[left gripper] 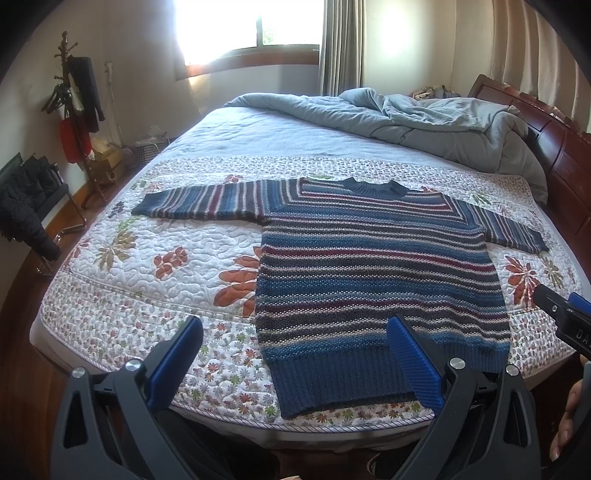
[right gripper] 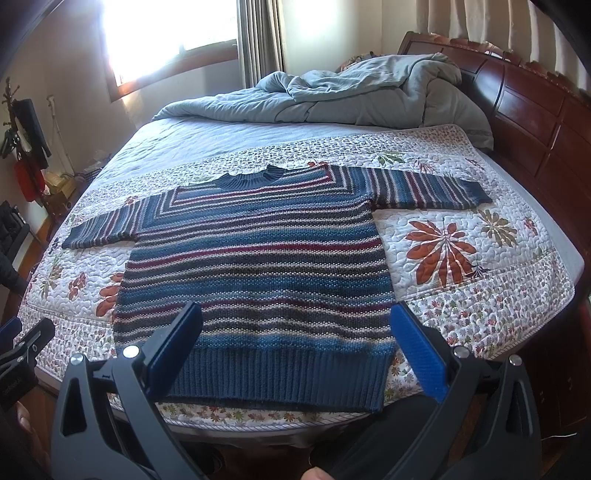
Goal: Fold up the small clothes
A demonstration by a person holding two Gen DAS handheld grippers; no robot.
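Bedroom walls are pale, with one bright window (left gripper: 255, 26) at the far side and grey curtains (left gripper: 340, 44) beside it; a dark red wooden headboard (right gripper: 524, 107) runs along the right; one coat stand (left gripper: 74, 110) hung with dark clothes stands in the far left corner. One wide bed (left gripper: 221, 140) fills the middle, its far half under a smooth grey sheet; a crumpled grey duvet (right gripper: 369, 96), soft and puffy, is heaped at the far right; a white quilt (right gripper: 480, 295) stitched in wavy lines and printed with orange and green leaves and small flowers covers the near half. One knitted jumper (right gripper: 255, 266) lies flat and face up on the quilt, near the front edge of the bed, neck toward the far side, both sleeves spread out left and right; its body is a chunky knit in blue, grey, cream and dark red stripes, with a ribbed plain blue hem nearest the cameras and a ribbed blue collar. Two grippers hang above the near edge, each with black arms and ridged blue pads; the left gripper (left gripper: 295, 360) is spread wide over the jumper's near left corner, holding nothing; the right gripper (right gripper: 295, 354) is likewise spread wide above the hem, holding nothing, and apart from the cloth as far as can be told.
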